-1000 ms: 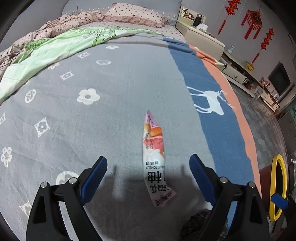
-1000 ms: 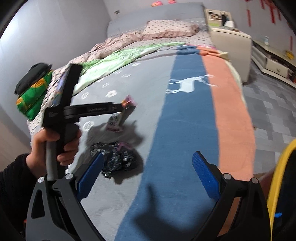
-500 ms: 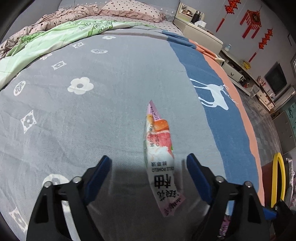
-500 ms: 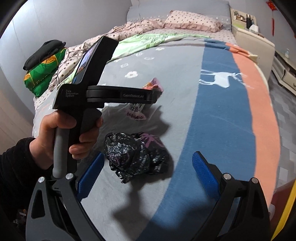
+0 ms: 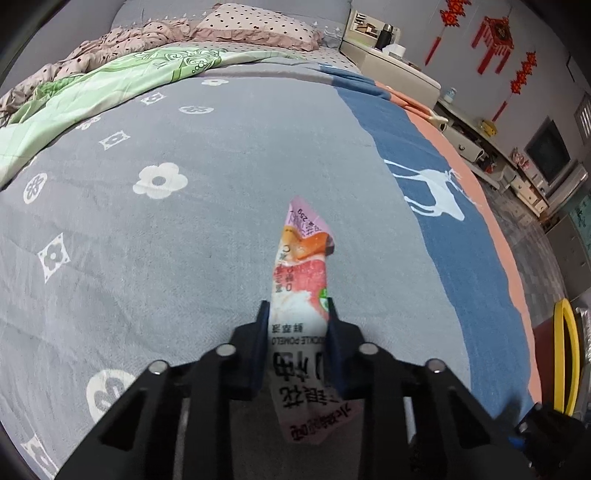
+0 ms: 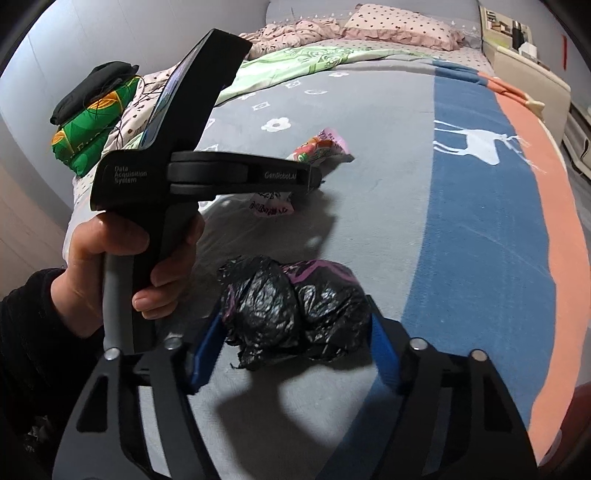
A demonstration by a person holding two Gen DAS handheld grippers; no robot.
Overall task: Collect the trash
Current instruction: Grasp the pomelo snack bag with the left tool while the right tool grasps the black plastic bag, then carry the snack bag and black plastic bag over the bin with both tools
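A pink and white snack wrapper (image 5: 300, 295) lies lengthwise on the grey bedspread (image 5: 166, 258). My left gripper (image 5: 297, 325) is shut on the wrapper, its blue pads pressing both sides. The wrapper also shows in the right wrist view (image 6: 321, 147), with the left gripper (image 6: 308, 177) held by a hand. A crumpled black plastic bag (image 6: 291, 306) lies on the bedspread between the pads of my right gripper (image 6: 295, 339). The right jaws stand on either side of the bag, close to it, partly closed.
A yellow-rimmed bin (image 5: 565, 354) stands on the floor right of the bed. A green quilt (image 5: 110, 81) and pillow (image 5: 255, 26) lie at the bed's far end. Folded clothes (image 6: 92, 114) are stacked at the left. Cabinets (image 5: 399, 70) line the right wall.
My left gripper moved forward over the wrapper and shut on it. My right gripper moved in around the black bag and its jaws narrowed toward it.
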